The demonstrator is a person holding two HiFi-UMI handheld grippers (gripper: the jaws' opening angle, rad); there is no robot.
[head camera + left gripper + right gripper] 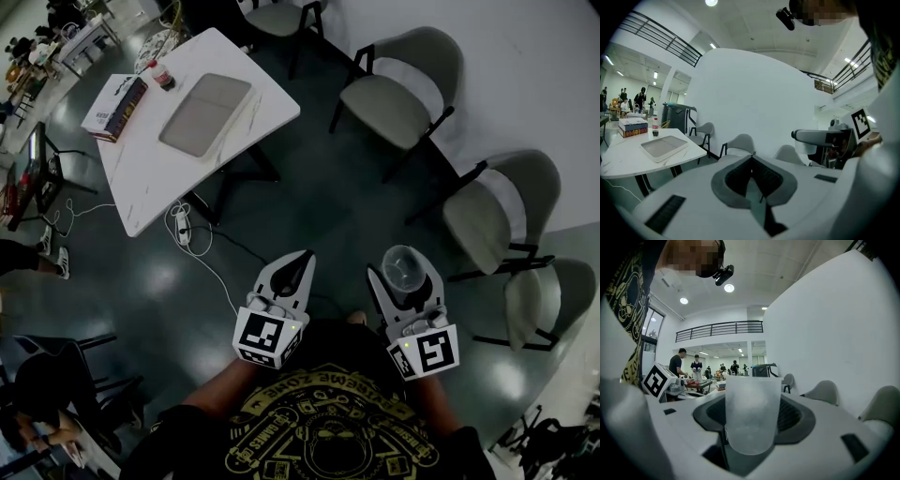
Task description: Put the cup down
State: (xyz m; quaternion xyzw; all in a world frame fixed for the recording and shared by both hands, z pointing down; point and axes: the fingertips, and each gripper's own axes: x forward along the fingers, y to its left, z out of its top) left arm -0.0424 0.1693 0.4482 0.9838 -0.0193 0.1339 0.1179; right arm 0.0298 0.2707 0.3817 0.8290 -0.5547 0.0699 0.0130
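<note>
right gripper (404, 274) clamped on translucent plastic cup (753, 413); cup upright, in the air over dark floor (319, 192), well apart from white table (141, 178). left gripper (300, 262) jaws together, empty.

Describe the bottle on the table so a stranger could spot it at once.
Start at the white table, upper left in the head view. Near its far edge, between the box and the grey tray, stands the bottle. It is the only upright thing there: small, red on top, dark below.
</note>
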